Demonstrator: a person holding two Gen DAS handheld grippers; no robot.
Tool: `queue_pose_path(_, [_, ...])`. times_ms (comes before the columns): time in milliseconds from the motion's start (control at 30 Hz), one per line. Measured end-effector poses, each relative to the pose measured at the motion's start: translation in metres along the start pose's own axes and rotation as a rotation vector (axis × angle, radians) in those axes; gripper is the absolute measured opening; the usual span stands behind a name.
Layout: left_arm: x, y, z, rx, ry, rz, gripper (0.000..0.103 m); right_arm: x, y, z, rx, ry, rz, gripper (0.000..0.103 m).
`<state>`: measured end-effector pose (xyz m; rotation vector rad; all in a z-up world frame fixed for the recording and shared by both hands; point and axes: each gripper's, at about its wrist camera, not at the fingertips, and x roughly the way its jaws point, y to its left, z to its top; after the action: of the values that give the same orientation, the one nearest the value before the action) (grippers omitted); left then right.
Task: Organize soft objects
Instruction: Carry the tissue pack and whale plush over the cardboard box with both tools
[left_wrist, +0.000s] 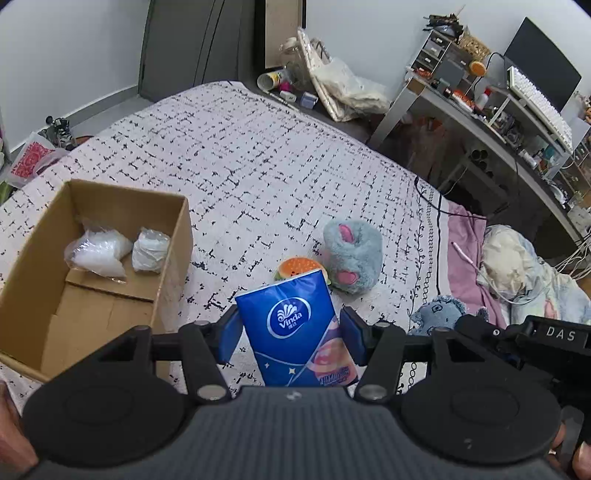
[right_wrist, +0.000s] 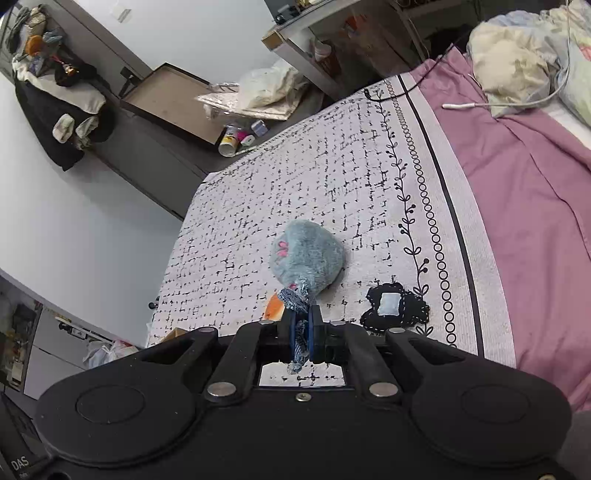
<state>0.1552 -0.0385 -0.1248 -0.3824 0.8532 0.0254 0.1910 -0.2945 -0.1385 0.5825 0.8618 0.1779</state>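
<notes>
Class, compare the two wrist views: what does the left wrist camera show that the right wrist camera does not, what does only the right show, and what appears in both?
Only the left wrist view: the cardboard box with two clear bags, and the left gripper clamping a blue tissue pack.
Only the right wrist view: the right gripper shut on a blue fabric strip, and a black patch on the blanket.
Both: the grey plush and the patterned blanket.

Left gripper (left_wrist: 291, 334) jaws clamp partway; right gripper (right_wrist: 302, 325) jaws pinched tight.
</notes>
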Motion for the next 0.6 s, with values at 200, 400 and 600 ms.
queue_pose_path(200, [-0.02, 0.006, 0.004, 0.004, -0.027, -0.01, 0.056, -0.012, 0.017, -0.01, -0.045, -0.015, 0.008, 0.007])
queue_pose_path(400, [-0.042, 0.015, 0.007, 0.002, -0.058, -0.029, 0.056, -0.022, 0.034, -0.018, -0.076, -0.026, 0.021, 0.007])
queue_pose_path(600, [-0.057, 0.026, 0.01, 0.006, -0.079, -0.048, 0.056, -0.032, 0.051, -0.024, -0.105, -0.038, 0.031, 0.007])
